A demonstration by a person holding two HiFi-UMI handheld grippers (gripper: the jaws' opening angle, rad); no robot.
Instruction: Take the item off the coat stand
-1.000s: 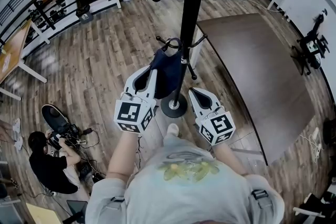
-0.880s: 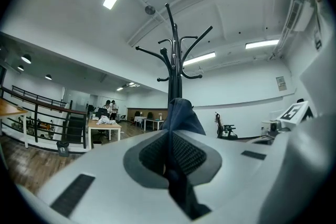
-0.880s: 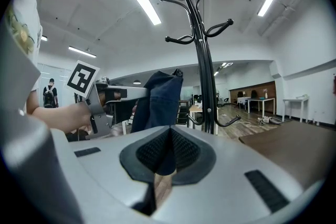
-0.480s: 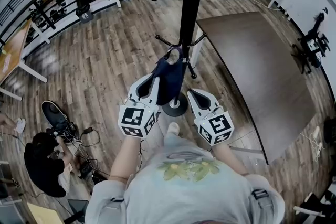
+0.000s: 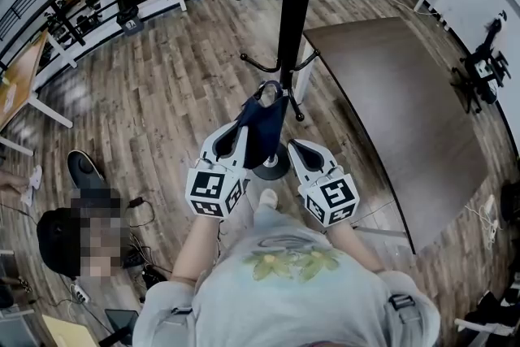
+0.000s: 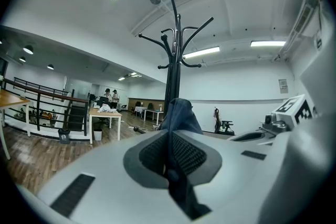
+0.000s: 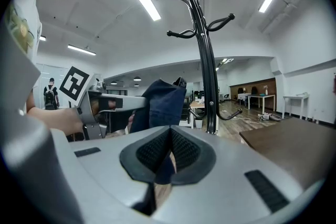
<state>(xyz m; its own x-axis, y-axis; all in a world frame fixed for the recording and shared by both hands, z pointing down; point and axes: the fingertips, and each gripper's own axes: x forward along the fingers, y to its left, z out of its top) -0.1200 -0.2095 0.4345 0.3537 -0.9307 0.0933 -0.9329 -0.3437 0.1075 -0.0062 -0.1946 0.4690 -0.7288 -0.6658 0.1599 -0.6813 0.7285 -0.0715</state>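
Left gripper (image 6: 169, 150): I saw it clenched on the item (image 5: 265, 119), with dark blue fabric pinched between its pads.
Item: it hung at the stand's (image 5: 290, 20) 7 o'clock, under a low hook (image 5: 258, 64). I couldn't make out whether its loop sat on that hook.
Right gripper (image 7: 169, 147): its jaws were together, at the item's 4 o'clock. I couldn't place the blue below its pads.
Stand top: the head view cut it off.
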